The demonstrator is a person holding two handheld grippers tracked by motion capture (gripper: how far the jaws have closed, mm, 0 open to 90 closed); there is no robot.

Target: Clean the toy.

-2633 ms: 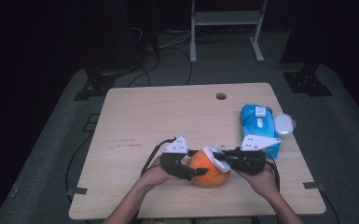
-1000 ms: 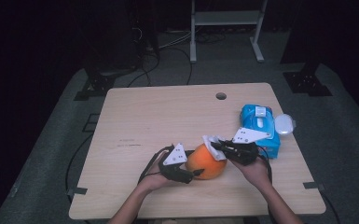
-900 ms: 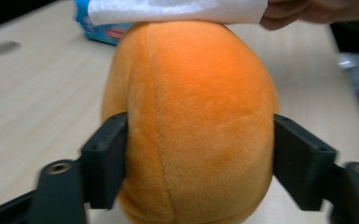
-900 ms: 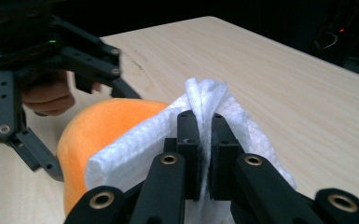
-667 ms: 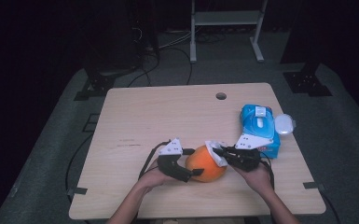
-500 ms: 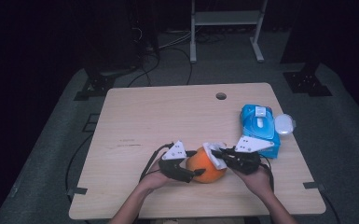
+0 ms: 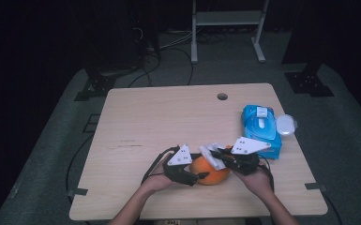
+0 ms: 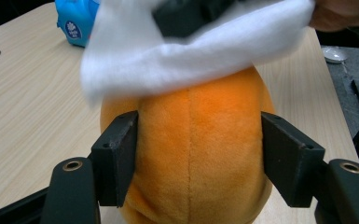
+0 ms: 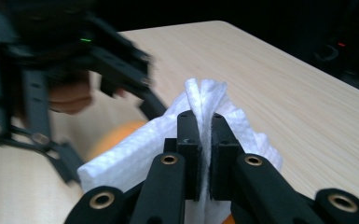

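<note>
Low in the high view, just right of centre, the orange plush toy [image 7: 209, 170] sits on the table [image 7: 169, 117] between both hands. The left gripper [image 7: 198, 177] straddles it from the left; its jaws, which have just been closing, press the toy's flanks in the left gripper view, its seam running upright between them. Farther up, the right gripper [image 7: 214, 156] pinches a white wipe [image 8: 191, 51] lying across the toy's top. Beyond, toward the right edge, lies the blue wipes pack [image 7: 261, 129].
</note>
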